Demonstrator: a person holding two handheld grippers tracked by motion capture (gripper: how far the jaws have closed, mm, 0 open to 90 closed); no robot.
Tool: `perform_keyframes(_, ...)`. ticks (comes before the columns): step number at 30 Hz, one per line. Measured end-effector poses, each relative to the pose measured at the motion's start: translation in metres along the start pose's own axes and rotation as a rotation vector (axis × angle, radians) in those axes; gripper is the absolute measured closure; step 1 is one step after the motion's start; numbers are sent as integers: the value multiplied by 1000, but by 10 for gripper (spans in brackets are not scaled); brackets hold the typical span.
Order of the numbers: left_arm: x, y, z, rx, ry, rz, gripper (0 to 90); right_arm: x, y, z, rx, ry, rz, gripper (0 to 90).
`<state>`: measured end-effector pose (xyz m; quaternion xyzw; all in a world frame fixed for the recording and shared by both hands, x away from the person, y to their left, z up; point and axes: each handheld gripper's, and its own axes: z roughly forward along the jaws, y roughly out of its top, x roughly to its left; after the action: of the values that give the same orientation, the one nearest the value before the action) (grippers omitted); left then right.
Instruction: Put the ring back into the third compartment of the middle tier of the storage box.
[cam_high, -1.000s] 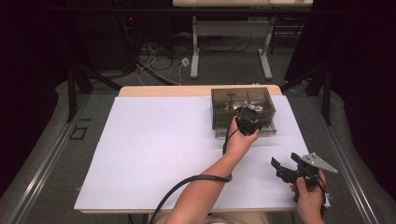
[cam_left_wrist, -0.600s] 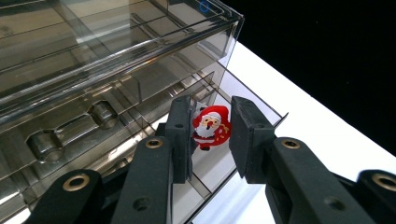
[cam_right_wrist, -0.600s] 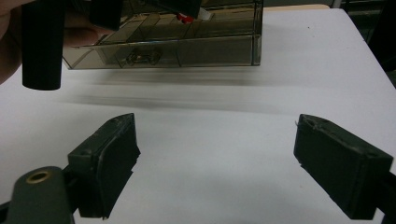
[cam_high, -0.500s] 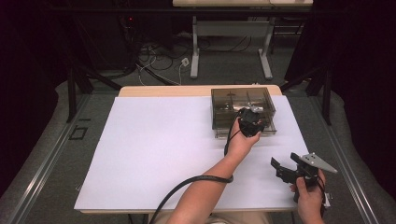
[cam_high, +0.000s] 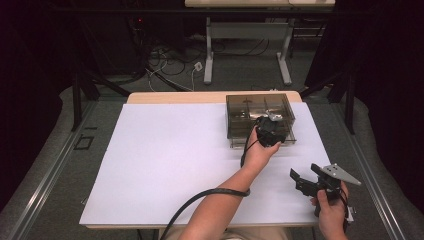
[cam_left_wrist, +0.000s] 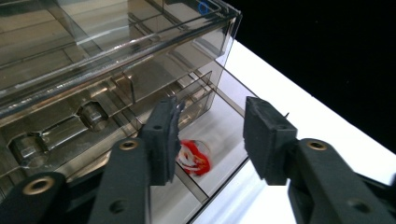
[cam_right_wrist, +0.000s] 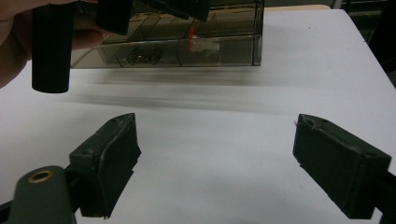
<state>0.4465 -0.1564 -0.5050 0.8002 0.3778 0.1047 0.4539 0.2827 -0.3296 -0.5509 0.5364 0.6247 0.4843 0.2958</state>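
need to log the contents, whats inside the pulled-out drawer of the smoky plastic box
In the open drawer of the smoky clear plastic box, one small red and white round piece lies on the floor. The left tool hangs open above it; its fingers cover part of the drawer.

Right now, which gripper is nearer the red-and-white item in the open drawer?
Left. The left gripper hangs open just over the red-and-white item in the drawer; the right gripper waits open, well back over the white table.
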Motion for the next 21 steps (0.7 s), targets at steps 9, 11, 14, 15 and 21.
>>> perform_keyframes(9,3,2,-8,-10,-3,-26,483,-1,1,-4,48,2,-1,140)
perform_keyframes(11,4,1,-10,-11,-6,-34,470,-2,1,-4,46,2,-12,140)
perform_keyframes(14,4,0,-13,-15,-8,-35,451,-2,1,-4,47,2,-7,140)
perform_keyframes(15,4,0,-14,-16,-16,-35,444,-2,1,-4,47,2,-7,140)
perform_keyframes(21,5,-4,-23,-19,-12,-45,402,-1,1,-3,43,5,0,140)
